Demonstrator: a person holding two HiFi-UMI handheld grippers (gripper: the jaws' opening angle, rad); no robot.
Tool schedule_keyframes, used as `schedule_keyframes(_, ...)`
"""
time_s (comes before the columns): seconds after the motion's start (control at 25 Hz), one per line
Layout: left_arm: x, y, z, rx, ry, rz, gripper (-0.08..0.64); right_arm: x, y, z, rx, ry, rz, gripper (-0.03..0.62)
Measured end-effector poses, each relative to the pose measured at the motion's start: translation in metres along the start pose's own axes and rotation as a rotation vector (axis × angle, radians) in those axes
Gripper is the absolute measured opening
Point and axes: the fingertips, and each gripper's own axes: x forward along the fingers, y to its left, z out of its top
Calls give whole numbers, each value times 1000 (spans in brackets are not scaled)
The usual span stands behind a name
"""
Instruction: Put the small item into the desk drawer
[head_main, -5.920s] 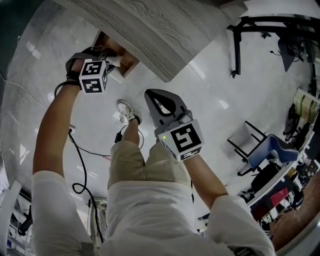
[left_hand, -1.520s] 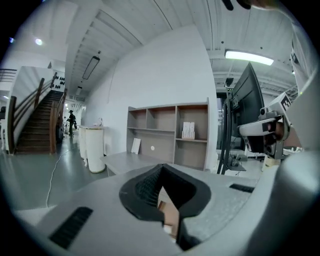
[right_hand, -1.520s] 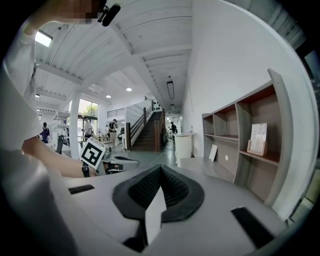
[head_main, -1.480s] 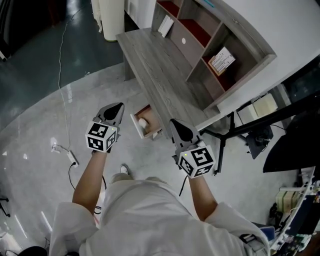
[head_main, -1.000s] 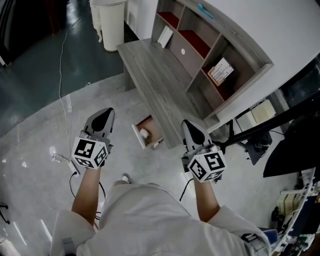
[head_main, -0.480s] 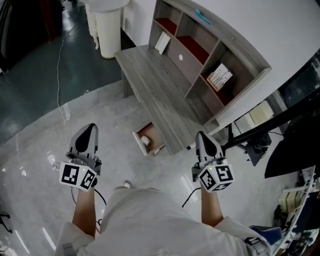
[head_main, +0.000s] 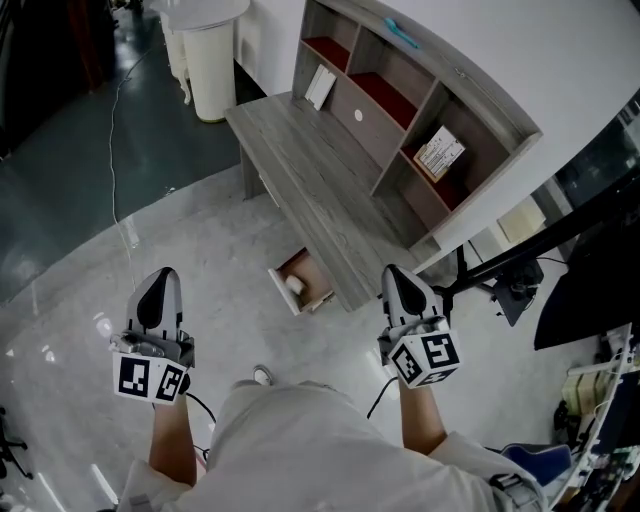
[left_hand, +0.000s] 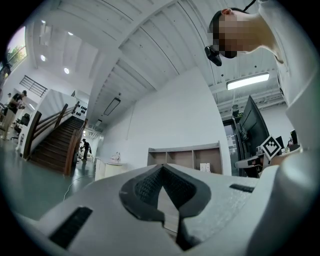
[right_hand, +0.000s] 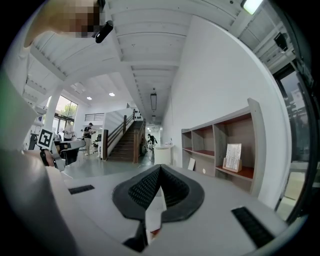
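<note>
The person stands on a pale floor (head_main: 80, 300) facing a grey wooden desk (head_main: 300, 180), with 1 gripper in each hand. The left gripper (head_main: 160, 288) hangs over the floor, well to the left of the desk. Its 2 jaws are pressed together at the tips, and nothing sits between them. The right gripper (head_main: 398, 283) is near the desk's front edge, to the right of the drawer. Its 2 jaws also meet at the tips, with nothing in them. Neither gripper touches the desk or the drawer.

The drawer (head_main: 316, 296) stands pulled out from under the desk top, between the 2 grippers and further from the person. The small item (head_main: 294, 284), white and roundish, lies inside it.

A shelf unit (head_main: 480, 85) with several compartments stands along the back of the desk. A white card (head_main: 321, 87) leans in 1 compartment and a printed box (head_main: 440, 150) stands in another. A white bin (head_main: 210, 60) stands past the far end of the desk, and a thin cable (head_main: 113, 130) trails across the floor to the left. A staircase (right_hand: 125, 142) shows far off in the right gripper view.
</note>
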Motion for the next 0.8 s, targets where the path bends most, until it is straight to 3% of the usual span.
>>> schedule_keyframes(0.6, -4, 1, 0, -9, 2, -23, 6, 9, 27, -3, -5, 14, 50, -3)
schedule_keyframes(0.8, -3, -6, 3, -6, -7, -31, 6, 4, 30, 10, -82, -24, 50, -3)
